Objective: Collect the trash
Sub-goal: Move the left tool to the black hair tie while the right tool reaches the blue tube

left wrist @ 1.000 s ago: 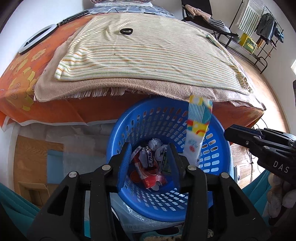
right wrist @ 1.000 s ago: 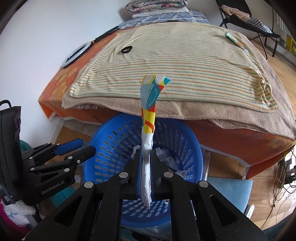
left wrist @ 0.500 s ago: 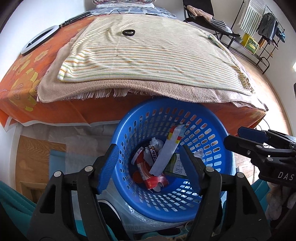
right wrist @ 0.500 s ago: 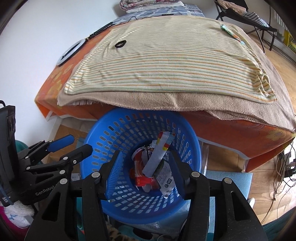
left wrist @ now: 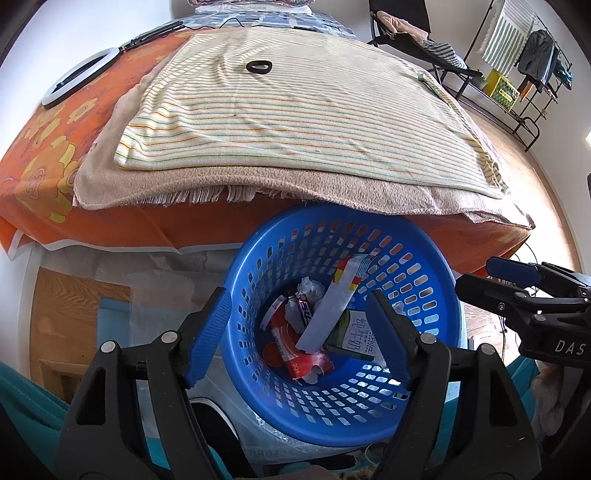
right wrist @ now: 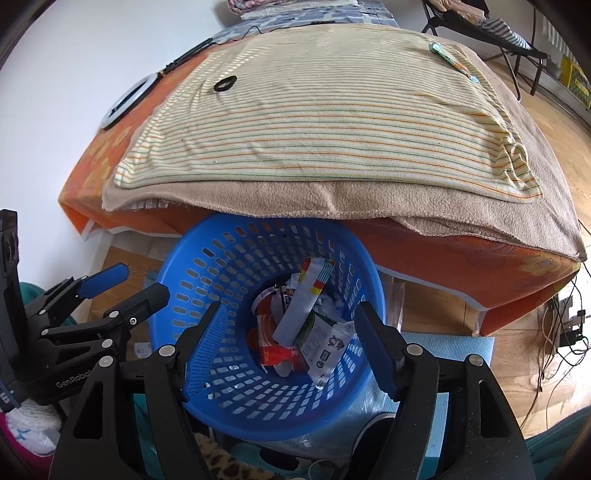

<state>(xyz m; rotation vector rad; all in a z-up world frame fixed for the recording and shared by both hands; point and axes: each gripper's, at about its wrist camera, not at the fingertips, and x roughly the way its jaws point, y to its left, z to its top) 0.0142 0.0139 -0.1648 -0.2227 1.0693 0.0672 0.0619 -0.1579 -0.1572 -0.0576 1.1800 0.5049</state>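
Note:
A blue perforated basket stands on the floor against the bed's near edge. Inside lie a long colourful wrapper leaning on its wall, a green-and-white milk carton, a red packet and crumpled paper. My left gripper is open and empty above the basket. My right gripper is open and empty above it too. Another wrapper lies at the bed's far right.
The bed carries a striped sheet over a beige blanket and an orange flowered cover. A black ring and a white ring light lie on it. A clothes rack and folding chair stand behind.
My right gripper opened and let go of the long wrapper, which dropped into the basket. My left gripper opened too. Both views drew back and a little higher.

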